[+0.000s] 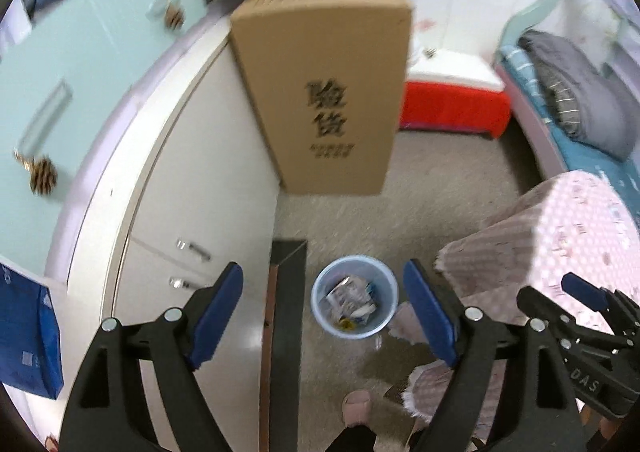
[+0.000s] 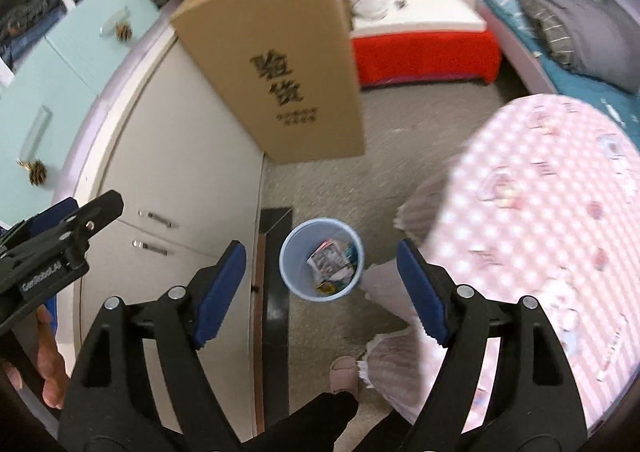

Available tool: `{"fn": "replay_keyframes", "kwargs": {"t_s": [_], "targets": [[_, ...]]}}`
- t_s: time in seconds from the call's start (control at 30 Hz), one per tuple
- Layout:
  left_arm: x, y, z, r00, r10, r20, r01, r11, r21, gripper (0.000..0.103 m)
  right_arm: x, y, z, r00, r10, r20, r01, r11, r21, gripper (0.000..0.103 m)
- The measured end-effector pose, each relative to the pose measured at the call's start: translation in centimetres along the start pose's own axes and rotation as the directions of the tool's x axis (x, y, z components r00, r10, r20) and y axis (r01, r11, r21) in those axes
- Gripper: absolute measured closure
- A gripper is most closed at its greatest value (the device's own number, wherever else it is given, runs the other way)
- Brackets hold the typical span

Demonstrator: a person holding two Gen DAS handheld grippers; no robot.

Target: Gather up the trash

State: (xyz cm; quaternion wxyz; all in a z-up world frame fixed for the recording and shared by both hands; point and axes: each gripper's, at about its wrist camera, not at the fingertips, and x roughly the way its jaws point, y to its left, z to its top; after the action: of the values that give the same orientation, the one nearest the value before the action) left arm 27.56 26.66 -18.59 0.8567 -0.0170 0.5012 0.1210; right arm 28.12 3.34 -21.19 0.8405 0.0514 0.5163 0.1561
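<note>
A pale blue waste bin point(image 1: 354, 297) point(image 2: 321, 258) stands on the carpet far below both grippers, with crumpled wrappers point(image 1: 353, 299) point(image 2: 330, 262) lying inside it. My left gripper point(image 1: 323, 312) hangs high above the bin, its blue-padded jaws wide apart and empty. My right gripper point(image 2: 321, 288) is also well above the bin, open, with nothing between its pads. In the left wrist view the right gripper point(image 1: 580, 304) shows at the right edge. In the right wrist view the left gripper point(image 2: 86, 218) shows at the left, held by a hand point(image 2: 48, 364).
A tall cardboard box point(image 1: 324, 92) point(image 2: 276, 56) leans on a white cabinet point(image 1: 192, 188) point(image 2: 176, 156). A dark frame point(image 1: 285, 316) stands beside the bin. A table with a pink cloth point(image 1: 576, 244) point(image 2: 532, 212) is at the right. A slippered foot point(image 1: 357, 406) point(image 2: 343, 374) is below.
</note>
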Motion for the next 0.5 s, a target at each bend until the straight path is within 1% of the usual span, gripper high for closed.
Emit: {"fn": "replay_keyframes", "kwargs": {"t_s": [0.13,0.27,0.4,0.5], "targets": [[-4.1,-3.5,0.0,0.997,-0.025,0.067,0.023,0.999,0.04,0.021,-5.7,-3.1,-0.7,0.996,-0.028,0.082,0.025,0.999,0.028,0.023],[-8.6,-7.4,-0.6,0.989,-0.046,0.139,0.034,0.996,0.086,0.018,-11.0,-6.2,-2.2,0.987,-0.044,0.152,0.04,0.999,0.029,0.021],[-12.6,-10.9,-2.0,0.982,-0.05,0.184,0.03,0.993,0.111,0.017,-14.9,-8.5,-3.9,0.981,-0.043,0.191,0.04,0.999,0.022,0.02],[-15.4,-13.0,-3.3,0.978,-0.069,0.196,0.049,0.993,0.108,0.017,-18.1,-10.1,-5.2,0.974,-0.04,0.225,0.039,0.999,0.008,0.019]]}}
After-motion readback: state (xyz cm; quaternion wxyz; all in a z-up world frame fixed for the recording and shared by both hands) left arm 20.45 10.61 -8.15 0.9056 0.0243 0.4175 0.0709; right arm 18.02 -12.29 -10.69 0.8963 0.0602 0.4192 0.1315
